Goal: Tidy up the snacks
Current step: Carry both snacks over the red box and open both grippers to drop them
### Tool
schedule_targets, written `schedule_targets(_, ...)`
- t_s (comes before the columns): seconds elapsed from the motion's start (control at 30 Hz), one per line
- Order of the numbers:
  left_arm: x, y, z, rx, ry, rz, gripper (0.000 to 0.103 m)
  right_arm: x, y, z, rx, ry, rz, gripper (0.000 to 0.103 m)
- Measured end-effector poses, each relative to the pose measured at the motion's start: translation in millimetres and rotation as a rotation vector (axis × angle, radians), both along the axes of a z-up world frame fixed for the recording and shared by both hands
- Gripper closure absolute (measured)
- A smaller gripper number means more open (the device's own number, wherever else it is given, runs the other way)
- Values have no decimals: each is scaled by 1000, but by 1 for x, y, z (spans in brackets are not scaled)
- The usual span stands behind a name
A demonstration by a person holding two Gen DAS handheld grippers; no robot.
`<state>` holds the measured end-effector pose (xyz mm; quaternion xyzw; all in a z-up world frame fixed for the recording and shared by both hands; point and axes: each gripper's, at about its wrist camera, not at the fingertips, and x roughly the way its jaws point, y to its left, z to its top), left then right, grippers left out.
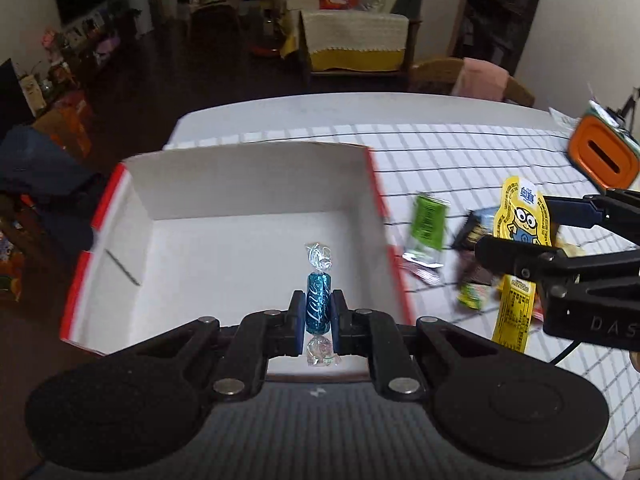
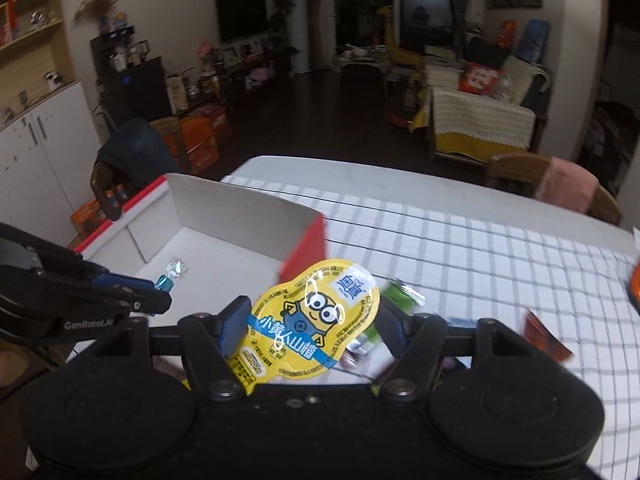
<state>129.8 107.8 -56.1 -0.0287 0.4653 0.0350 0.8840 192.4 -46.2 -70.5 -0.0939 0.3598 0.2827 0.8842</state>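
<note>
Left gripper [image 1: 317, 316] clamped on a blue foil-wrapped candy with clear twisted ends [image 1: 318, 303], above a white cardboard box with red outer walls [image 1: 256, 184], right gripper [image 2: 310, 330] pinching a yellow cartoon-printed snack pack [image 2: 316, 320], over loose wrapped snacks [image 1: 427, 226] on the checked-cloth desk [image 1: 480, 160].

A home living room: sofa [image 2: 480, 120], television [image 2: 241, 14], dining table [image 2: 440, 208].

Left claw [image 1: 316, 316] clamped tight, angled downward, right claw [image 2: 310, 326] half spread, gripping
</note>
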Motion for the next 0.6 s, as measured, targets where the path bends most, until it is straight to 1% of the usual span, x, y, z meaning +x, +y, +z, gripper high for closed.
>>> schedule_targets(0.2, 15, 46, -12, 32, 20, 32, 91, 17, 47, -18, -31, 36, 21, 37)
schedule_targets(0.3, 22, 67, -18, 46, 32, 46, 91, 23, 69, -25, -51, 25, 46, 37)
schedule_targets(0.43, 29, 85, -27, 70, 46, 41, 91, 30, 94, -36, -93, 21, 59, 37)
schedule_targets(0.6, 36, 98, -42, 78, 91, 25, 91, 40, 125, -57, -165, 51, 86, 37)
